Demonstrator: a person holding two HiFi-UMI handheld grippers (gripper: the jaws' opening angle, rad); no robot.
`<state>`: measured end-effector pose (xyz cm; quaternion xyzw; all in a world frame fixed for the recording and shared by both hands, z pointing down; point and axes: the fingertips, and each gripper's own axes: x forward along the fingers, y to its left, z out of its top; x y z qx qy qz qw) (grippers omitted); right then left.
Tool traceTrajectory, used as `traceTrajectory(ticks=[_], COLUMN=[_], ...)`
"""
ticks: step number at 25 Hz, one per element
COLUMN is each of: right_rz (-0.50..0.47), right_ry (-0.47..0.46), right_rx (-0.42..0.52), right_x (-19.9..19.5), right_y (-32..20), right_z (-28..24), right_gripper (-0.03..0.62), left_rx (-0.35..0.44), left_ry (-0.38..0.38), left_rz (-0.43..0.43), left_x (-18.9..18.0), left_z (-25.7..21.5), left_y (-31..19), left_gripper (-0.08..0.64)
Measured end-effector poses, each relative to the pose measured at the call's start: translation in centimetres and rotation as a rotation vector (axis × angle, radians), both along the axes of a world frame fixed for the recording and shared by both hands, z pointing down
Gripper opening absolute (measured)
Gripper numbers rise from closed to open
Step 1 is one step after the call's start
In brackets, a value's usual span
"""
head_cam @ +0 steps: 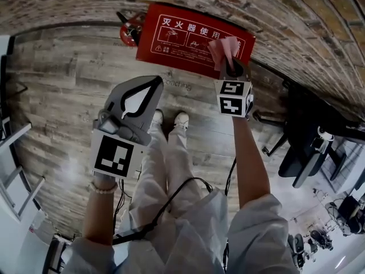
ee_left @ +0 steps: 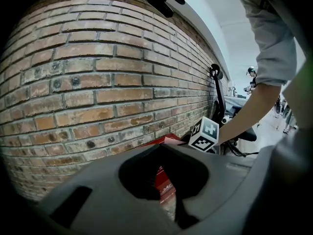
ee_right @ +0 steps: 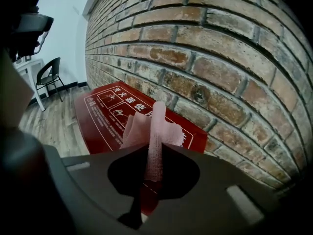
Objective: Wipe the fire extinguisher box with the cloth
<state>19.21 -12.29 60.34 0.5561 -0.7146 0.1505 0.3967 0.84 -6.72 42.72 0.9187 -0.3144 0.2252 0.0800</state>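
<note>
— What is the left gripper [head_cam: 154, 84] doing?
— Hovering close to the body, jaws pressing together, empty.
— And the right gripper [head_cam: 232, 68]?
— Reaching forward on an outstretched arm, pinching the cloth [head_cam: 223, 47].

Your left gripper [head_cam: 153, 85]: pale grey shell, triangular outline, dark slot down the middle. Left marker cube [head_cam: 117, 153]: white face, black square pattern, thin white border.

Your right gripper [head_cam: 231, 67]: darker, near-black body. Right marker cube [head_cam: 234, 97]: white, black blocks on two visible faces.

Bead bracelet [head_cam: 104, 188], pearl-white, on your left wrist.

Short sleeves [head_cam: 256, 221]: pale grey-blue, loose. Top [head_cam: 199, 227]: same pale fabric.

Trousers [head_cam: 165, 164]: off-white, creased.

Shoes [head_cam: 181, 120]: white, rounded toes.

Black cable [head_cam: 171, 201]: thin, looping across your front, running down to a darker strap low on your left side.
</note>
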Motion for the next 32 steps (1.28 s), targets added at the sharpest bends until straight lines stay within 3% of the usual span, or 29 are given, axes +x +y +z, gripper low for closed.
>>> traceTrajectory(ticks=[15,25,32], right_rz=[0.152,0.168,0.122], right_ry=[0.016,-0.006,-0.033], right_rx=[-0.026,-0.034,0.037], right_x=[6.6,6.6,4.3], right_y=[2.6,2.5,2.5], right_z=[0.7,0.5,-3.1], right_gripper=[0.018,0.018,0.018], left_rx=[-0.007,0.002,0.009], left_ry=[-0.003,0.006,0.007], left_rz=[0.028,0.024,0.002], left_x=[1.8,1.4,-0.1], left_z=[0.1,-0.1,-0.8], left_y=[0.6,0.6,0.8], left_gripper=[-0.003,-0.003,-0.003])
